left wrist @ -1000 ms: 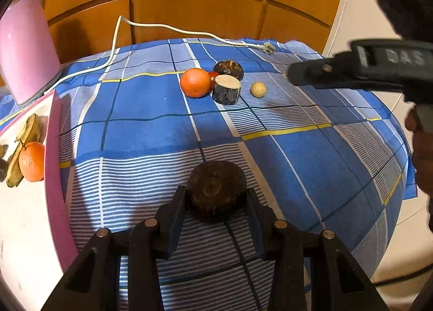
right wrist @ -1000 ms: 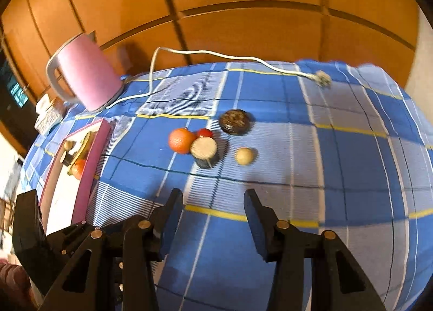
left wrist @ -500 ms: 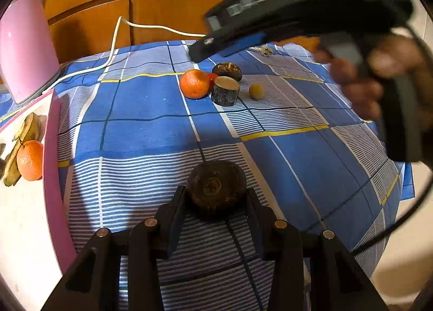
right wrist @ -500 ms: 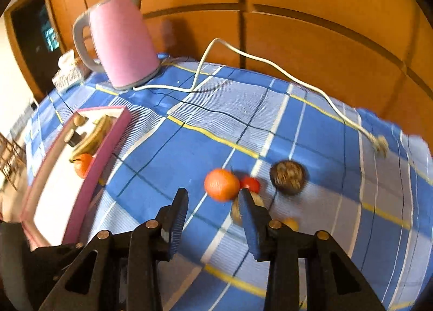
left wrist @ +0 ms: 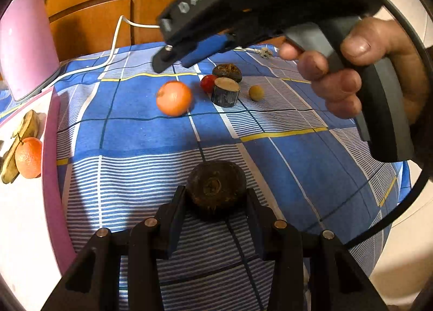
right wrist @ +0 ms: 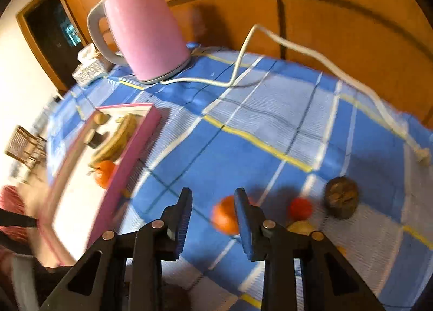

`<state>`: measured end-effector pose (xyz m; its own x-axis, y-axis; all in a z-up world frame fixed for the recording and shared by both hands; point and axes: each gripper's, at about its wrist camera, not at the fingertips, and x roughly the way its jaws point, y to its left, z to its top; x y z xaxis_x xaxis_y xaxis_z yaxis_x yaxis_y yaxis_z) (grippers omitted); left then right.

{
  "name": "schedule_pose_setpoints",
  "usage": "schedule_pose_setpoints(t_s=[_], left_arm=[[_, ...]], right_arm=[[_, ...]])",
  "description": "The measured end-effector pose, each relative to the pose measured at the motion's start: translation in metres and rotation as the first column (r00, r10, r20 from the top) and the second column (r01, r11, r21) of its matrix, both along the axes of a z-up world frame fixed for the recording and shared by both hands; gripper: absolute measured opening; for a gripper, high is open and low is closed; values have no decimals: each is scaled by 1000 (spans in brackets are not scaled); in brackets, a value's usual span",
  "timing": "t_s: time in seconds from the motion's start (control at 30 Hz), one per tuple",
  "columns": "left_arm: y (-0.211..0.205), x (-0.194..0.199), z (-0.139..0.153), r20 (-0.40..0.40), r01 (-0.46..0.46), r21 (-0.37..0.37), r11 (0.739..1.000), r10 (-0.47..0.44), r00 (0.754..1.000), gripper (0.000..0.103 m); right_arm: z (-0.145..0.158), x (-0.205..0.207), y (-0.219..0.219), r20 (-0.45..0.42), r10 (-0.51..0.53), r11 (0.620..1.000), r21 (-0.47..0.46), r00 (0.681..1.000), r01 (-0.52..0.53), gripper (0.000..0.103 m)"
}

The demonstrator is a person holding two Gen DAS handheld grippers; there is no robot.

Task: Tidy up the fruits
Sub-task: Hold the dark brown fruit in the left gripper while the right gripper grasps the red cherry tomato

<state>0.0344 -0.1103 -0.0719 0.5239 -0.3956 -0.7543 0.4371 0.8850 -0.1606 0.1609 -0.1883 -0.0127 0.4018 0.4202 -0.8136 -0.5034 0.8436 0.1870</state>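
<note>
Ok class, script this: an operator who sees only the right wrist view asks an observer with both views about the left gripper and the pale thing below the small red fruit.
Operator: Is the left gripper holding anything?
Observer: Yes, the left gripper is shut on a dark brown round fruit.
Operator: And that pale thing?
Observer: It is the cut top of a dark stubby chunk, which stands upright close beside the small red fruit.
</note>
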Motion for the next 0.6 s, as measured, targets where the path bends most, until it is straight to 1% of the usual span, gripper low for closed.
schedule_pose_setpoints(t_s=[0.13,0.27,0.37,0.47,0.53,0.6], left_arm=[[0,0,0,-2,-2,-5,1000,2,1000,43],[2,0,0,-3,-5,-11,1000,5,1000,43],[1,0,0,-1,-8,-8,1000,8,1000,43],[1,1,0,-4,-9,-8,1000,9,1000,43],[0,1,0,-5,-9,-7,1000,9,1000,43],[0,2,0,-6,-10,-4,1000,10,1000,43]], right_arm=[[-3,-2,-14,-2,-48,999,-27,999,48,32],[-5,-7,-44,-7,-130,991,-13,991,130,34],[-9,-11,-59,-4,-172,984,-58,985,171,34],[-18,-11,-66,-7,-191,976,-104,981,190,34],[-22,-9,-63,-10,-196,974,-122,981,193,42],[-27,-4,-60,-19,-189,975,-121,982,185,47]])
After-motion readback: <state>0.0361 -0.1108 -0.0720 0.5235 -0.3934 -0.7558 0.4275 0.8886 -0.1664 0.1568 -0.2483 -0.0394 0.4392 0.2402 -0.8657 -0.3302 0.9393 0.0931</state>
